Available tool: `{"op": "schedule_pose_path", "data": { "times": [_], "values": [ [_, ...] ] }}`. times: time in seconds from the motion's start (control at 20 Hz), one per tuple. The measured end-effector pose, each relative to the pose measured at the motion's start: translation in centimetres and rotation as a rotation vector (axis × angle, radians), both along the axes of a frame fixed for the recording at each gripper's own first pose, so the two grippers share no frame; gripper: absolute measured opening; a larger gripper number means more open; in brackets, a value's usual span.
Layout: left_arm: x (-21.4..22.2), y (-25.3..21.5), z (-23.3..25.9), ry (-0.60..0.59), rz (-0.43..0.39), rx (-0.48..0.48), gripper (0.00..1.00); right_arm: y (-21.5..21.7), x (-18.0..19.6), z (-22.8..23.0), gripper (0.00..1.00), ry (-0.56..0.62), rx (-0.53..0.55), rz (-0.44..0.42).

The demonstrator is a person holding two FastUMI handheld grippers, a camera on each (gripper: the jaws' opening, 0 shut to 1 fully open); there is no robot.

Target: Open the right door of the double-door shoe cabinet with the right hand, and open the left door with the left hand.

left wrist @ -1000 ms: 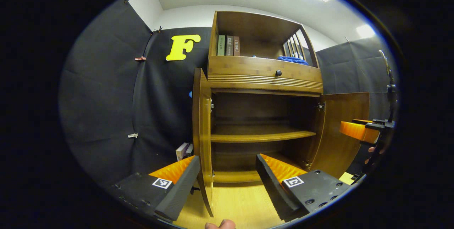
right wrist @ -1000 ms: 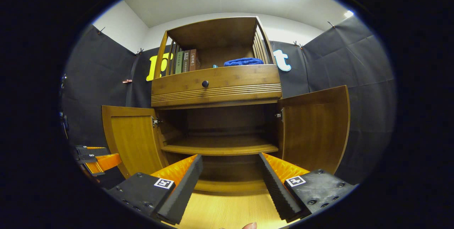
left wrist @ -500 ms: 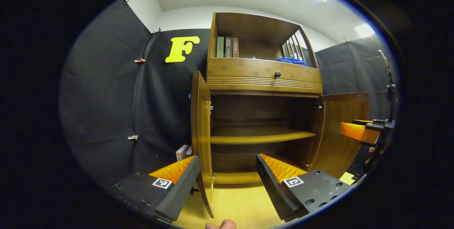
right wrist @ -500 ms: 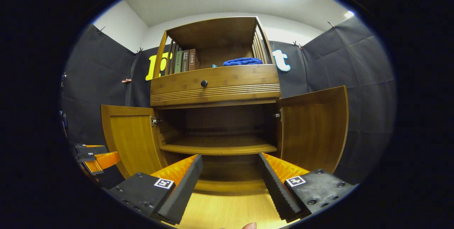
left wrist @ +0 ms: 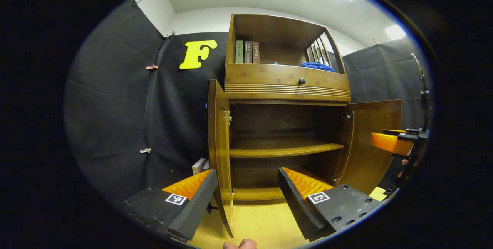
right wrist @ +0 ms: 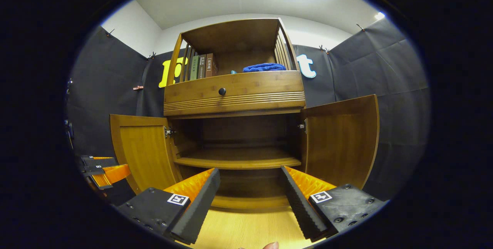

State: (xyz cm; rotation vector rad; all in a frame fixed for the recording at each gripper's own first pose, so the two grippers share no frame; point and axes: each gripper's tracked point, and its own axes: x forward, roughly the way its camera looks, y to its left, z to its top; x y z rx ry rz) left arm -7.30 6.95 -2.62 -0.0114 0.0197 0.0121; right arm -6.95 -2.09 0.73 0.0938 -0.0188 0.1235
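Both doors of the shoe cabinet (right wrist: pixel 235 91) stand wide open: the left door (right wrist: pixel 144 152) swings out to the left, the right door (right wrist: pixel 341 141) to the right, and the dark shelved inside between them is bare. The right gripper (right wrist: pixel 250 197) hangs in front of the opening, fingers spread apart and holding nothing, near the cabinet's bottom edge. The left gripper (left wrist: pixel 244 199) is likewise spread, its fingers either side of the left door's near edge (left wrist: pixel 220 156) without closing on it, above the pale wood floor (left wrist: pixel 265 222).
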Motion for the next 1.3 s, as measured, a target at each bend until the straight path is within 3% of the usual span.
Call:
{"op": "schedule_pose_path", "data": {
  "times": [1.3],
  "values": [
    [0.18, -0.43, 0.24, 0.000, 0.007, 0.012, 0.98, -0.89, 0.31, -0.18, 0.93, 0.006, 0.002, -0.005]
  ]
}}
